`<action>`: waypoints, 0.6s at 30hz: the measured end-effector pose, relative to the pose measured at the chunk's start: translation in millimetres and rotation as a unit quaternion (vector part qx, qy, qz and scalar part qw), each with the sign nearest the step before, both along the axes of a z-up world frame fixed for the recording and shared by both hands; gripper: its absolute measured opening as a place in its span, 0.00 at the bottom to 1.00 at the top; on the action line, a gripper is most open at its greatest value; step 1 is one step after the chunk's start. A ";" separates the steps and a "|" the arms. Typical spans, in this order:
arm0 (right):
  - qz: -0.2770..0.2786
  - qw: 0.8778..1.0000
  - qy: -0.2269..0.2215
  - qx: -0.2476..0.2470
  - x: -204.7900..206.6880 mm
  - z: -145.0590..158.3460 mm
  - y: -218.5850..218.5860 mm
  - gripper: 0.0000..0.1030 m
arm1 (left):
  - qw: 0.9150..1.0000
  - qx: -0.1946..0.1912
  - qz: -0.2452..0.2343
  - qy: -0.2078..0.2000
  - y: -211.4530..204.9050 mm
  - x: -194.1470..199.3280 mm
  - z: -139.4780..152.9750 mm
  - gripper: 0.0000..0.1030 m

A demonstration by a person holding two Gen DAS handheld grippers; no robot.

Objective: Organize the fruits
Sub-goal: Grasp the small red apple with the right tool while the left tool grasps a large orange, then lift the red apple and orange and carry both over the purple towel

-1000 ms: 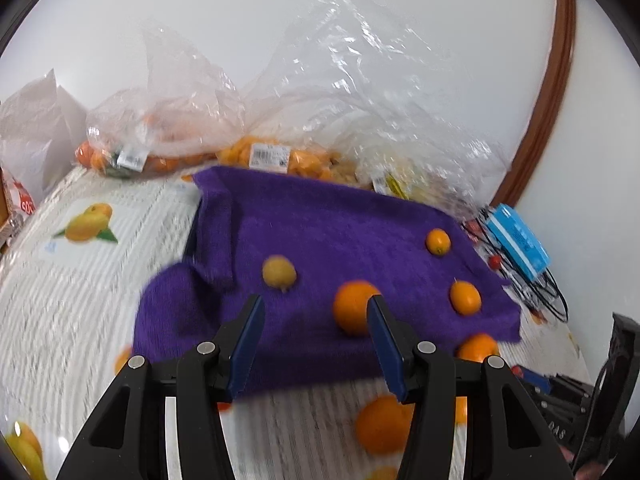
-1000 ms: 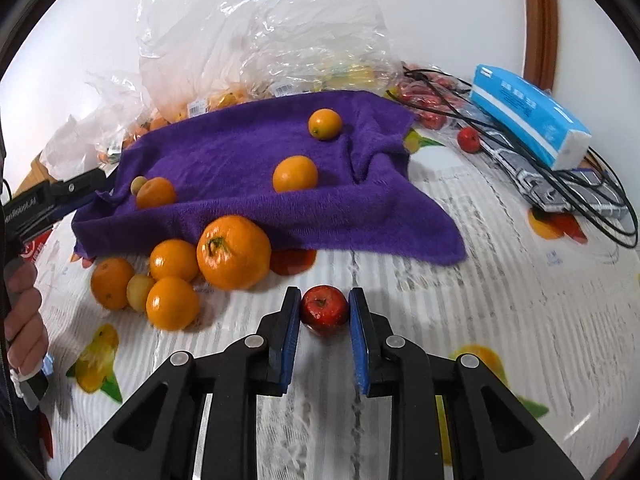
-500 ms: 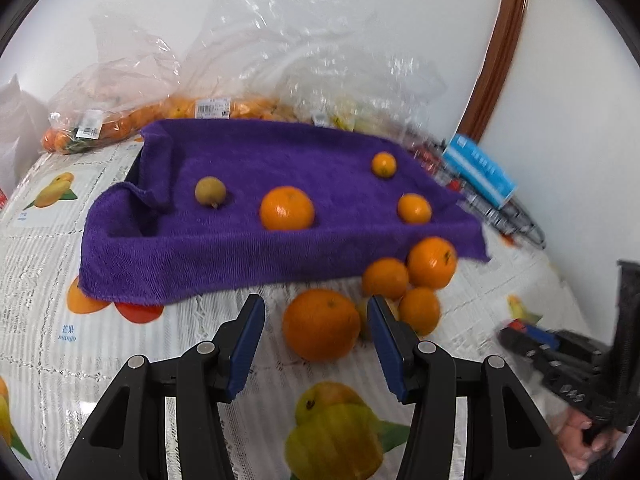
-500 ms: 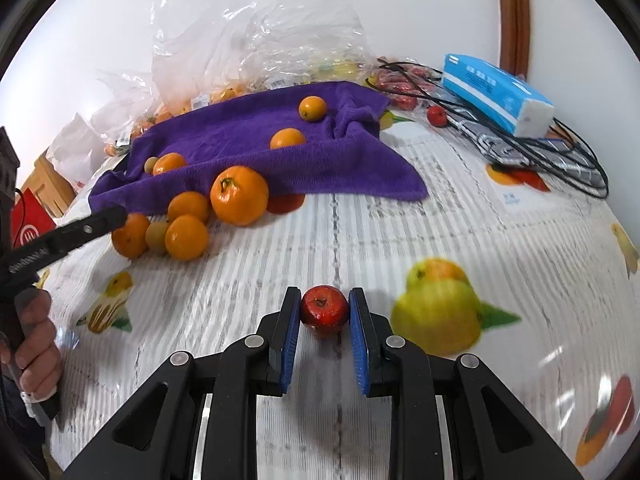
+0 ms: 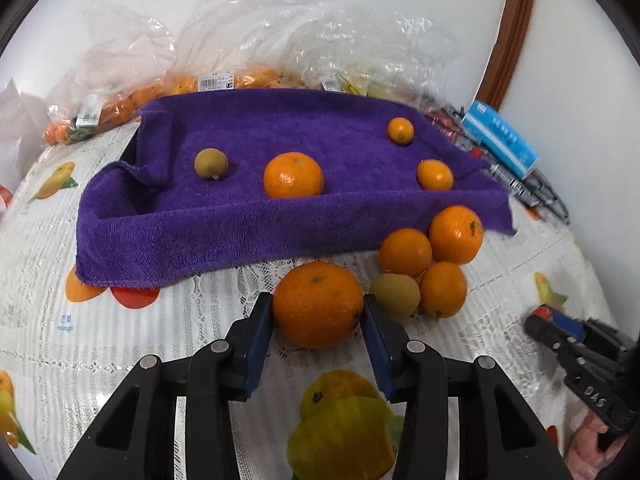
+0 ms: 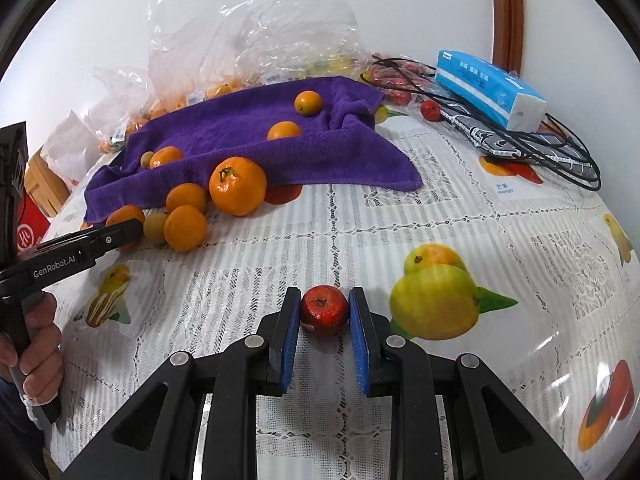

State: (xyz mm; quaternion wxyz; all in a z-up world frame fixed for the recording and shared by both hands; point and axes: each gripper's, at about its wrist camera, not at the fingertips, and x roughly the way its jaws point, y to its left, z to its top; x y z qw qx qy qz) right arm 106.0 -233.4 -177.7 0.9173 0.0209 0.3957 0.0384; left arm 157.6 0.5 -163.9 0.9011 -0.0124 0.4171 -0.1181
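My left gripper (image 5: 318, 320) has its blue pads on both sides of a large orange (image 5: 318, 303) lying on the tablecloth in front of the purple towel (image 5: 224, 220). Three smaller oranges (image 5: 405, 252) and a greenish-brown fruit (image 5: 395, 295) lie just to its right. On the towel sit an orange (image 5: 293, 174), a small brownish fruit (image 5: 211, 163) and two small oranges (image 5: 435, 174). My right gripper (image 6: 324, 322) is shut on a small red fruit (image 6: 324, 314) low over the tablecloth. The left gripper (image 6: 80, 246) also shows in the right wrist view.
Clear plastic bags of fruit (image 5: 224, 80) stand behind the towel by the wall. A blue tissue pack (image 6: 488, 90), black cables (image 6: 560, 152) and a small red fruit (image 6: 431, 109) lie at the back right. The tablecloth (image 6: 400, 220) has printed fruit pictures.
My left gripper has moved down and forward until its pads flank the large orange. My right gripper has drawn back from the towel with the red fruit, then stayed nearly still.
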 end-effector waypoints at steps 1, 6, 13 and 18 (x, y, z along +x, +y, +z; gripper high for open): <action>0.000 1.000 0.000 -0.001 -0.1 -0.1 0.1 0.24 | 1.000 0.013 -0.002 0.000 -3.9 -0.3 -0.4 0.41; 0.001 1.000 0.000 0.011 0.0 -0.2 -1.8 0.24 | 0.998 0.055 -0.003 -0.003 -15.5 -1.4 -1.0 0.41; 0.001 0.999 0.000 0.037 0.0 -1.1 -8.8 0.24 | 1.000 0.023 -0.006 -0.001 -7.1 -1.0 0.6 0.40; -0.001 1.000 0.000 0.015 0.0 -1.0 -2.6 0.24 | 1.000 0.024 -0.007 -0.001 -6.0 -0.7 -0.7 0.40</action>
